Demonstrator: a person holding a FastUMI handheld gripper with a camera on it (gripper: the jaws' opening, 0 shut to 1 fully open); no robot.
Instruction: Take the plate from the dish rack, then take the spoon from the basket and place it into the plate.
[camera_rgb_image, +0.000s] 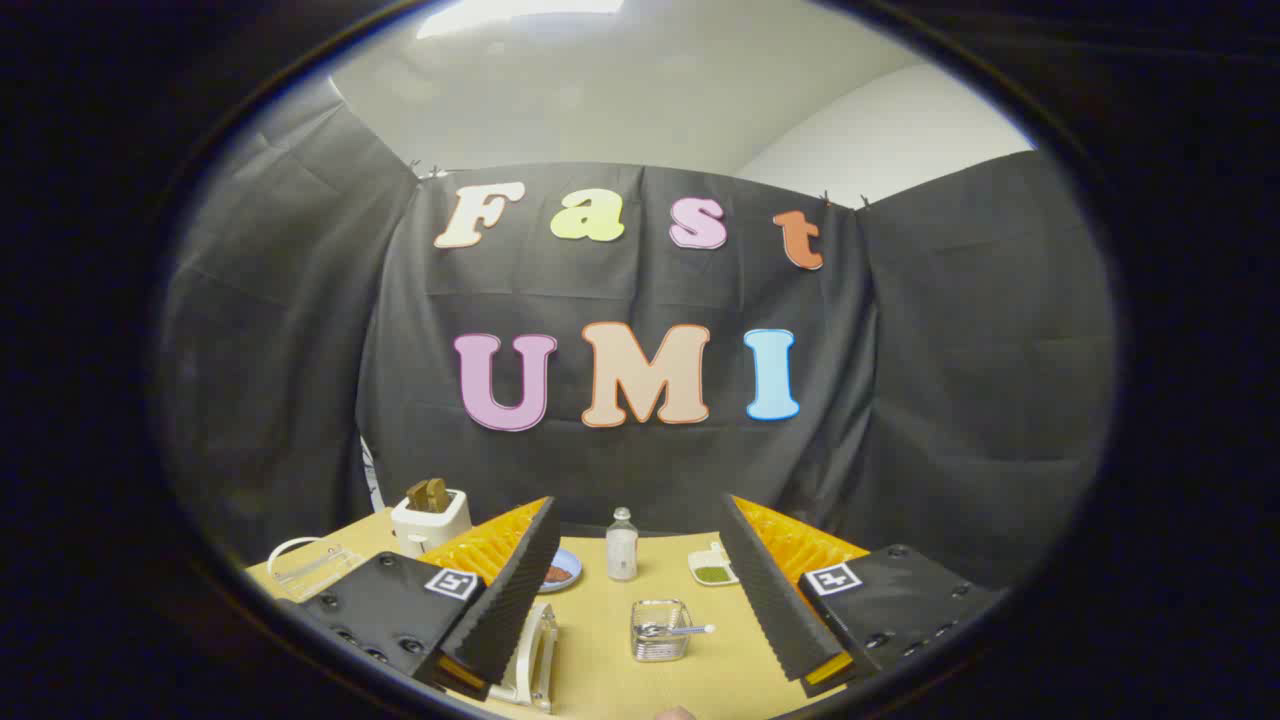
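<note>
The gripper (640, 575) hangs above the table (600, 690), fingers spread wide and holding nothing. Between them stands the basket (661, 630) with the spoon (680, 630), bare wood around it. The dish rack (532, 660) with the plate sits under the left finger, near the front edge.

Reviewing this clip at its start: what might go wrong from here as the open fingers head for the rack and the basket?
1. The white dish rack sits partly behind one finger of the open gripper, so the plate grasp may be judged poorly.
2. The small wire basket looks light; pulling the spoon out might tip or drag it.
3. The clear glass bottle stands just beyond the basket and could get knocked.
</note>
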